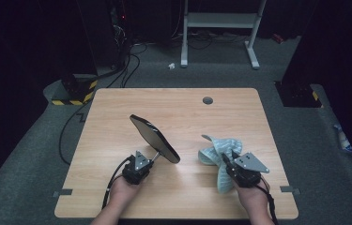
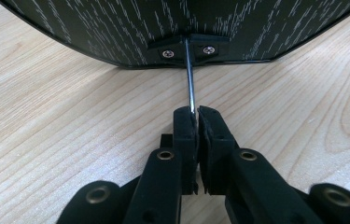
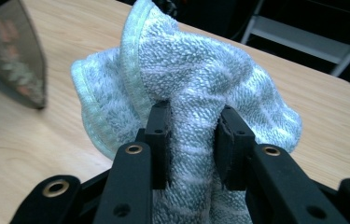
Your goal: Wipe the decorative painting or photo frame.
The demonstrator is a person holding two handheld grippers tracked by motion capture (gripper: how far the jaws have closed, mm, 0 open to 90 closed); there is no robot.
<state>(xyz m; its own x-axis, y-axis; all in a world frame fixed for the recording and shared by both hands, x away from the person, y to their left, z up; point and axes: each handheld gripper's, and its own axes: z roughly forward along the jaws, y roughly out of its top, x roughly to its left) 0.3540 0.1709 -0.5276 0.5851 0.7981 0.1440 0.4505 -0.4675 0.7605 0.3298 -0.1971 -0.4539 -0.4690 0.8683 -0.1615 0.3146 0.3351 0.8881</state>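
High view: the person's forearms are coming in from the bottom edge, cut off above the wrists. The left gripper [image 1: 151, 160] is gripping the thin metal stem [image 1: 155, 155] of a black oval mirror [image 1: 155, 138], which is standing tilted over the wooden table [image 1: 173, 101], left of centre; its glass side is hard to make out from here. The right gripper [image 1: 226, 161] is clamping a pale green towel [image 1: 218, 154], which is bunching up at the table's right front, partly hidden under the gripper's grey plate.

Left gripper view: the jaws are sitting almost together, pinching the shiny stem [image 2: 190, 79] between their pads. The stem is running up into a small screwed bracket [image 2: 189, 49] on the mirror's dark, streak-patterned back [image 2: 116, 28], whose upper part is cut off by the frame.

Right gripper view: the jaws are pressing on a thick fold of the fluffy towel [image 3: 186, 79], held well apart by the cloth. The towel's hemmed edge [image 3: 133, 60] is curling upward. The mirror's blurred edge [image 3: 14, 56] is showing at the left.
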